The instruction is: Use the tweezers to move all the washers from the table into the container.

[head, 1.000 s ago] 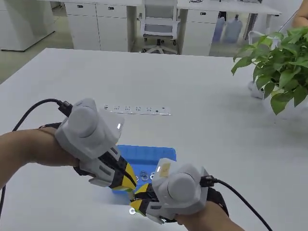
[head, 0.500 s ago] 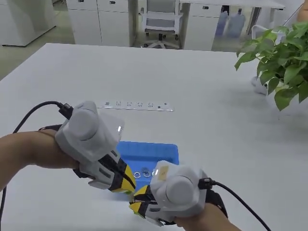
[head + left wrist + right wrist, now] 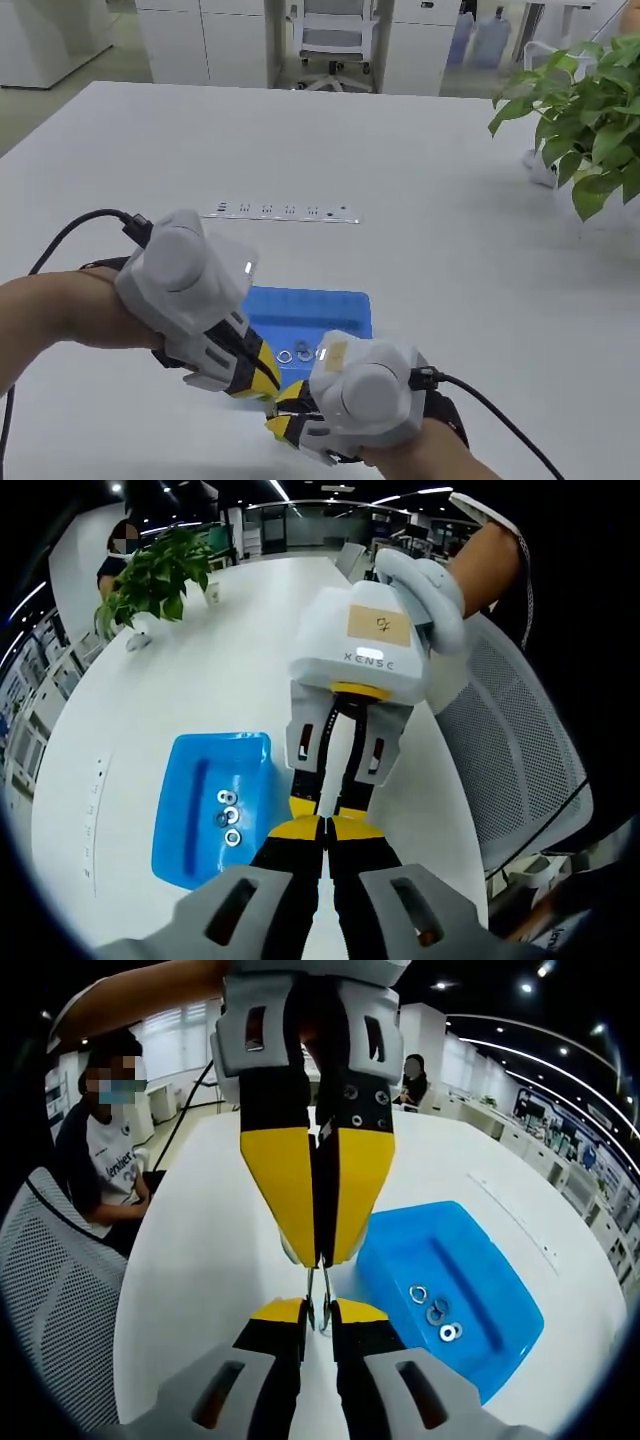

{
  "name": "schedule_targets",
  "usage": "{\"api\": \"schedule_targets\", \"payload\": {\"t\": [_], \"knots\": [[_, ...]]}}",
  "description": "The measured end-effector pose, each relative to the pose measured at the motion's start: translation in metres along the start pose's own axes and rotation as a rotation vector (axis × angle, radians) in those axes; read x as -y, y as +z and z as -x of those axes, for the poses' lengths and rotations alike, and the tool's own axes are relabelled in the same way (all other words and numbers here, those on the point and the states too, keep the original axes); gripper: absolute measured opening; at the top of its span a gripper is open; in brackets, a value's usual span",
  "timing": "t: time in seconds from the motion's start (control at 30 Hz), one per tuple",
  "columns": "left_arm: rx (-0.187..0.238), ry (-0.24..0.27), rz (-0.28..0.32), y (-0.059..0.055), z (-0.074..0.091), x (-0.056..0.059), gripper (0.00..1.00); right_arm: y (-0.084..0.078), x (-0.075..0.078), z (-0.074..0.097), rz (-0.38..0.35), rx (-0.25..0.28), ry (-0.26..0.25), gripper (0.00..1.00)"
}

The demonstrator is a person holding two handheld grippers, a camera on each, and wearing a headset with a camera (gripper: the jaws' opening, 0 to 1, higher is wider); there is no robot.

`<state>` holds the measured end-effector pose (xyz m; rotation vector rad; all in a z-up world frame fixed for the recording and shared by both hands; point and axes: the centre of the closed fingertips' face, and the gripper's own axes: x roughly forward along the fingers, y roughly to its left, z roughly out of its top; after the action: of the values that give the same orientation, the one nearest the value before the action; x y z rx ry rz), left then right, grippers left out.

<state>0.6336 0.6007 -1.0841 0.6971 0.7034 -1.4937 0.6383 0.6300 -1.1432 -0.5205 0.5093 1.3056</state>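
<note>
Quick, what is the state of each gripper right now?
Left gripper: closed on the thin metal tweezers.
Right gripper: closed around the same tweezers' prongs.

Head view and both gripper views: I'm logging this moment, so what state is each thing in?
Left gripper: fingers shut.
Right gripper: fingers shut on the tweezers.
Tweezers: held between the right gripper's fingers.
Container: upright, open-topped, three washers inside.
Washers: lying flat on the container's floor.
</note>
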Motion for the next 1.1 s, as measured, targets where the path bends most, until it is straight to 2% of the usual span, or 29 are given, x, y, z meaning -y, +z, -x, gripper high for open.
{"api": "schedule_targets", "payload": {"t": [0.2, 0.33, 0.5, 1.1], "knots": [[0.007, 0.007, 0.004, 0.0021, 0.0025, -0.0018, 0.05, 0.0023, 0.0023, 0.0005, 0.0, 0.006, -0.004, 0.11], [-0.004, 0.001, 0.005, -0.0004, -0.0012, -0.0006, 0.05, 0.0, 0.0012, -0.0023, -0.002, 0.001, 0.003, 0.12], [0.007, -0.003, 0.006, 0.0017, -0.0027, -0.0002, 0.05, -0.0015, -0.0006, -0.0017, -0.001, -0.005, 0.006, 0.13], [0.01, -0.007, 0.007, 0.0034, -0.0024, 0.0005, 0.05, -0.003, -0.0015, -0.0011, -0.021, -0.018, 0.009, 0.1]]}}
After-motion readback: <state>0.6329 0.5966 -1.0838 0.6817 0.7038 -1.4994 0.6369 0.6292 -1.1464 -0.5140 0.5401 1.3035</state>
